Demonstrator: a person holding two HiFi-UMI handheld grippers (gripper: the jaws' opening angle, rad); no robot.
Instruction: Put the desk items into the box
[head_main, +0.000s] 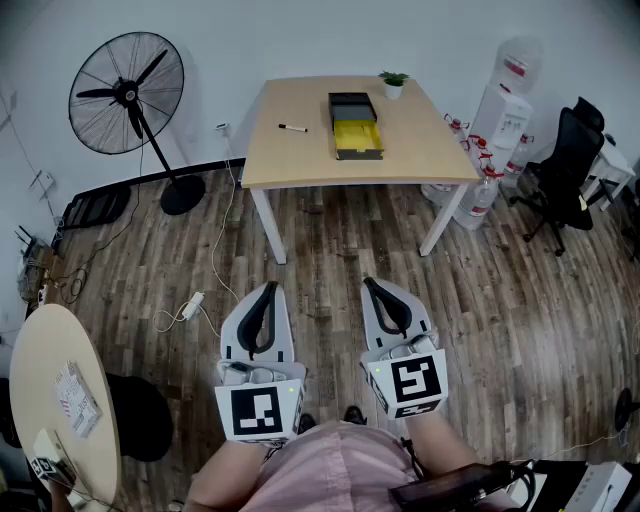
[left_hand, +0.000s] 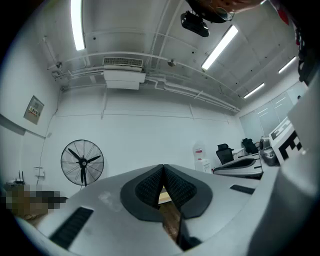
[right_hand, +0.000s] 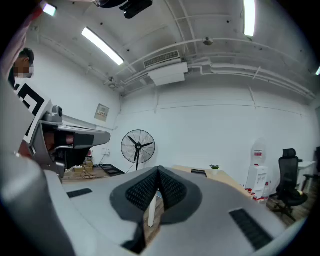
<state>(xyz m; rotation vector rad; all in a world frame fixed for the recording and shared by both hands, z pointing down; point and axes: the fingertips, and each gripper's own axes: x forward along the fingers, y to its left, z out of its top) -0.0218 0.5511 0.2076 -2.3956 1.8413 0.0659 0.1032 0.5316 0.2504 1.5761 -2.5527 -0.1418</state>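
Note:
A wooden desk stands ahead across the floor. On it lie a black and yellow box, a black marker pen to the box's left and a small potted plant at the far edge. My left gripper and right gripper are held side by side low in the head view, well short of the desk. Both are shut with nothing between the jaws. The left gripper and the right gripper show their tips pressed together.
A standing fan is left of the desk, with cables and a power strip on the wooden floor. A water dispenser and an office chair stand at the right. A round table is at my near left.

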